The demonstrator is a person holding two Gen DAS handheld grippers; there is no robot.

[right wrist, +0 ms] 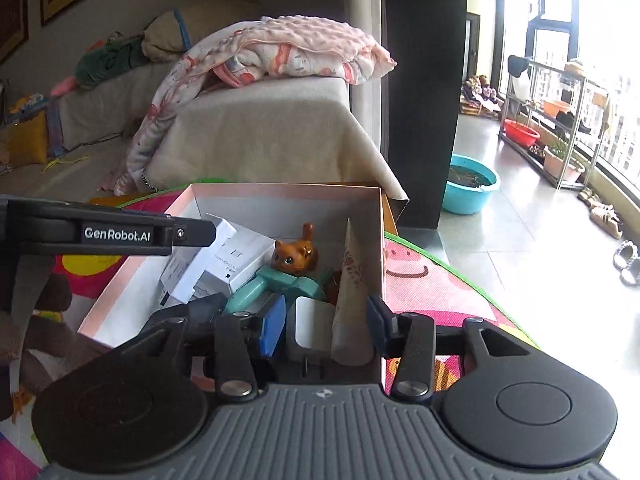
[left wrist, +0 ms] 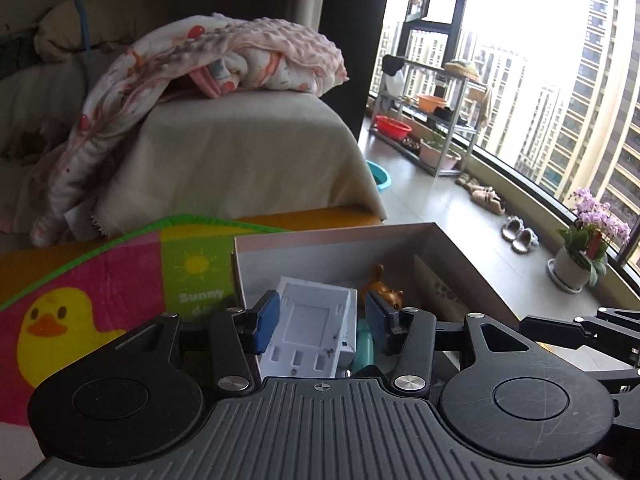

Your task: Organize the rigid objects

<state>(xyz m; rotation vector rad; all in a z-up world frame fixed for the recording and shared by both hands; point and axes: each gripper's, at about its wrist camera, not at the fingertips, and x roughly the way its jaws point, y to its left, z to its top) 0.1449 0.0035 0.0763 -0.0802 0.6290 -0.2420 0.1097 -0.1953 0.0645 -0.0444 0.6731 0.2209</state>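
A pink-rimmed cardboard box [right wrist: 280, 189] stands on the play mat. It holds a white plastic tray [left wrist: 310, 330], white boxes [right wrist: 232, 258], a teal toy [right wrist: 280, 282], an orange toy cat [right wrist: 294, 256] and a cream cone [right wrist: 352, 292]. My left gripper [left wrist: 320, 316] hangs over the box with jaws open around the white tray, pads apart from it. My right gripper [right wrist: 326, 324] is open above the box's near edge, with a grey-white block [right wrist: 314, 326] and the cone's base between its jaws. The left gripper's arm [right wrist: 112, 234] crosses the right wrist view.
The colourful play mat [left wrist: 100, 280] with a duck print lies under the box. A beige-covered sofa [right wrist: 260, 136] with a pink blanket [right wrist: 288, 48] stands behind. A blue basin [right wrist: 472, 188], a metal shelf rack [right wrist: 548, 120], slippers and a potted orchid [left wrist: 588, 248] line the window side.
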